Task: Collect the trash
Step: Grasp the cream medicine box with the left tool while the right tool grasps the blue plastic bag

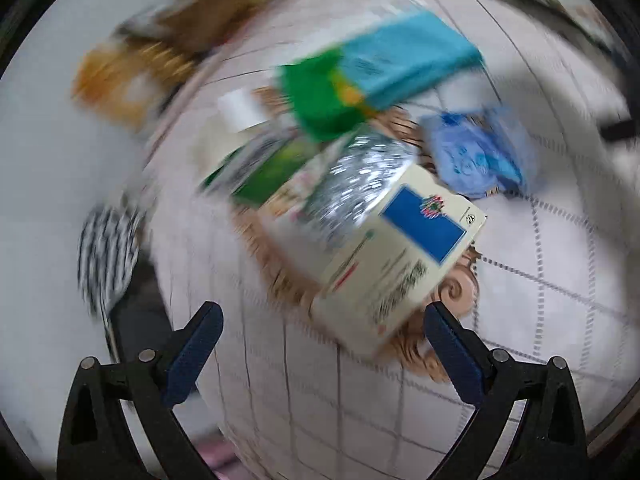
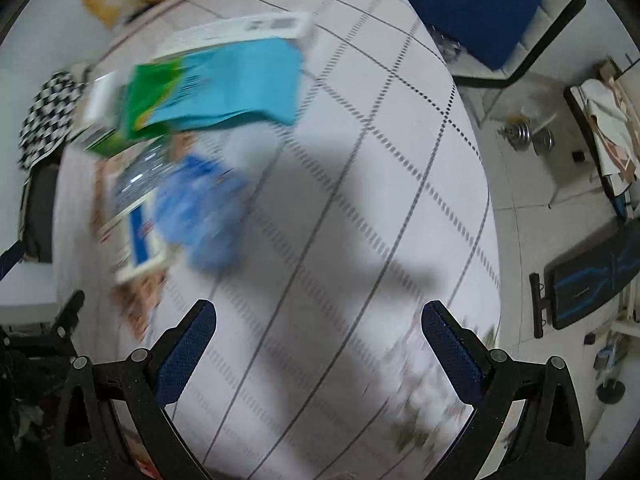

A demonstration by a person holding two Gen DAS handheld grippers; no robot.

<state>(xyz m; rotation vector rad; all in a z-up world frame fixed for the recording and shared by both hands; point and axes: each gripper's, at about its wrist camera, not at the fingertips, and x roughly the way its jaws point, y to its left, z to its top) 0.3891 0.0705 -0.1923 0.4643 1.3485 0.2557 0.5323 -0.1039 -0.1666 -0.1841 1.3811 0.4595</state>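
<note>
Fingers (image 1: 208, 356) of both grippers spread wide, empty.

My table (image 2: 360, 200) wears a white checked cloth; off its far right I see a blue cushioned chair (image 2: 472, 4), dumbbell weights (image 2: 532, 132) on the floor, and a black bench (image 2: 592, 276)

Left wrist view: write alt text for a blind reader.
Open left gripper hangs over a pile of trash on a white tablecloth: a cream box nearest the fingers, then foil, a blue bag and a teal-green pack. Blurred.
</note>
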